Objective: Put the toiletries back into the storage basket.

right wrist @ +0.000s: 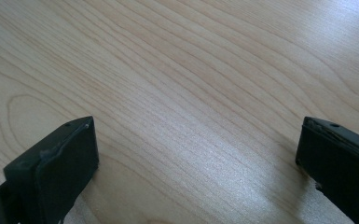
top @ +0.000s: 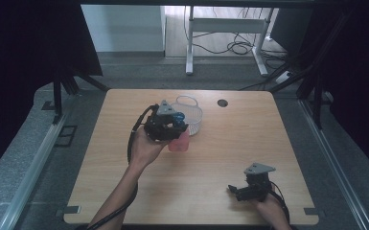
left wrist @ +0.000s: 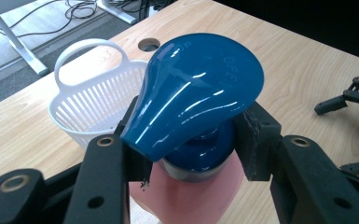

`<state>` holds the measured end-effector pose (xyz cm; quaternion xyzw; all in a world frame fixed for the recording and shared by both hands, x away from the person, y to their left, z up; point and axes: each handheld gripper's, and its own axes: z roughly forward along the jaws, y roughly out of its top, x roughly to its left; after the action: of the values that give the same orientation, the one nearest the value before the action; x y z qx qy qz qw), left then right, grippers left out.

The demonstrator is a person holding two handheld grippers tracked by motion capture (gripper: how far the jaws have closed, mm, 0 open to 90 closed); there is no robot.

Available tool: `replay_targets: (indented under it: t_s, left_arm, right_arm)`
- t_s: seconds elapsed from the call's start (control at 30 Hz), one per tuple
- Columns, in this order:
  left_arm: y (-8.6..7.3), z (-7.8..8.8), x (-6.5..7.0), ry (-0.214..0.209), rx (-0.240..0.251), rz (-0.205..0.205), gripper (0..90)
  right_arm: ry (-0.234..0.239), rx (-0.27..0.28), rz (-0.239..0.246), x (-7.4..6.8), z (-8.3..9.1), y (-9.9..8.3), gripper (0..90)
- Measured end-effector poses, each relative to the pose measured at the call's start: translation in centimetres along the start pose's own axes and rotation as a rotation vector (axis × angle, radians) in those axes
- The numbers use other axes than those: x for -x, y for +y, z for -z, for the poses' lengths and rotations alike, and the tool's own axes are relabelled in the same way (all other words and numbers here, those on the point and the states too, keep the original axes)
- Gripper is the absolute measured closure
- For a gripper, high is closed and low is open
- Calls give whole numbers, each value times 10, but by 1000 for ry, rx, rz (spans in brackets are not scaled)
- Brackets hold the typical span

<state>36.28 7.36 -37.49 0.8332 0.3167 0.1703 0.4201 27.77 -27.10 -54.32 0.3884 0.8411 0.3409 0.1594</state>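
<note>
A pink bottle with a blue cap is being pinched at its neck by the left gripper, whose jaws are being pressed against both sides just under the cap. The bottle is being held just beside a white basket, near the middle of the wooden table. The right gripper is being kept spread wide over bare wood near the table's front right corner, with nothing being touched between its jaws.

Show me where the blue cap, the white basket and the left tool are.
blue cap (left wrist: 198,88): left gripper view, its glossy top.
white basket (left wrist: 93,105): left gripper view, its slotted wall.
left tool (left wrist: 189,140): left gripper view, midway between its tips.
</note>
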Motion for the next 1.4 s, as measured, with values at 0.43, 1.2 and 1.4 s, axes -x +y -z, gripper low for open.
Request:
replay_targets:
  t_s: [0.43,1.2,1.4]
  left_arm:
    - [22,-7,-7,18,6,2,528]
    - [56,-10,-24,67,26,22,529]
    - [65,-14,-27,82,30,20,529]
  right_arm:
    - [0,0,2,0,0,0,0]
    - [0,1,-1,0,0,0,0]
    - [0,1,0,0,0,0,0]
